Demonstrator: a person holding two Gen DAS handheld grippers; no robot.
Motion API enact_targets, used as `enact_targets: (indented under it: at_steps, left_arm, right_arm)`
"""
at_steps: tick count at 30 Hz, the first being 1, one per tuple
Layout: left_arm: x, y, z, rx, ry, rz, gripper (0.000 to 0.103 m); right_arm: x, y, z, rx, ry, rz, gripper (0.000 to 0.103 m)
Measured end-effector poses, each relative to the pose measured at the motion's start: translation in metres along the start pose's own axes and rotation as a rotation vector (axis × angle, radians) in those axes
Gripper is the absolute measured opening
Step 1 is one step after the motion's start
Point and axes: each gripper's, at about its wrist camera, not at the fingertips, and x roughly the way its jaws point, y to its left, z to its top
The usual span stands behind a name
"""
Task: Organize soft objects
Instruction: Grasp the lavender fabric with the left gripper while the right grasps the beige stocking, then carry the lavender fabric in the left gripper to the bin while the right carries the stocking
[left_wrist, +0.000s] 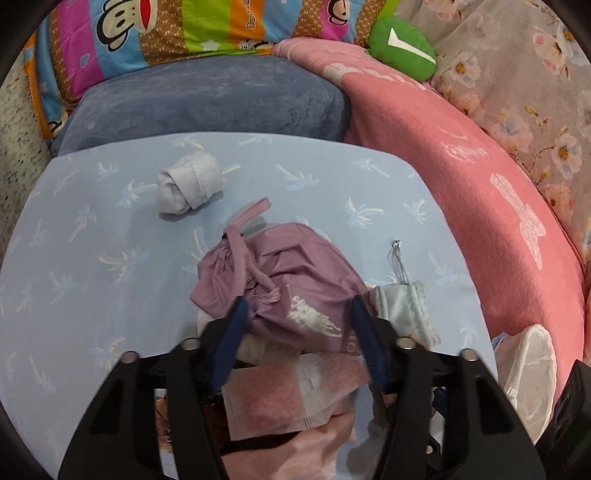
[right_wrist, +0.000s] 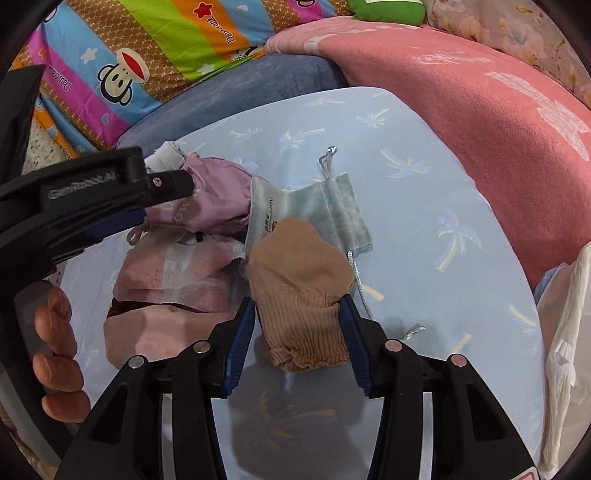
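My left gripper (left_wrist: 299, 304) is shut on a crumpled purple drawstring bag (left_wrist: 295, 266), with one blue pad on each side of it. The bag lies on a pile of pink cloths (left_wrist: 280, 395) on the light blue palm-print surface (left_wrist: 92, 240). In the right wrist view my right gripper (right_wrist: 297, 306) is shut on a tan ribbed sock (right_wrist: 299, 273), held just above the surface. The sock overlaps a grey-blue velvet pouch (right_wrist: 317, 210) with a silver cord. A rolled pale grey sock (left_wrist: 188, 188) lies apart at the far left.
A blue pillow (left_wrist: 207, 99), a striped cartoon quilt (left_wrist: 147, 33) and a green plush (left_wrist: 402, 48) line the back. A pink blanket (left_wrist: 480, 184) runs along the right, with a white plastic bag (right_wrist: 565, 332) near it. A hand (right_wrist: 55, 350) holds the left gripper.
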Motion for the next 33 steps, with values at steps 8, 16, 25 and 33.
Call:
enact_targets:
  at_steps: [8,16,25,33]
  left_arm:
    - [-0.011,0.001,-0.002,-0.004,-0.002,-0.005,0.004]
    - [-0.058,-0.014,0.002,0.018,-0.089,-0.025,0.003]
    - [-0.109,-0.053,0.006,0.070,-0.194,-0.076,0.003]
    - [-0.129,-0.097,-0.005,0.146,-0.229,-0.122,0.003]
  right_arm:
    - [-0.012,-0.004,0.002,0.004,-0.013,0.026,0.020]
    - [-0.060,-0.004,0.004,0.012,-0.094,0.072,0.014]
    - [-0.136,-0.014,0.012,0.028,-0.231,0.097,0.014]
    - [-0.194,-0.048,0.010,0.074,-0.331,0.065,0.014]
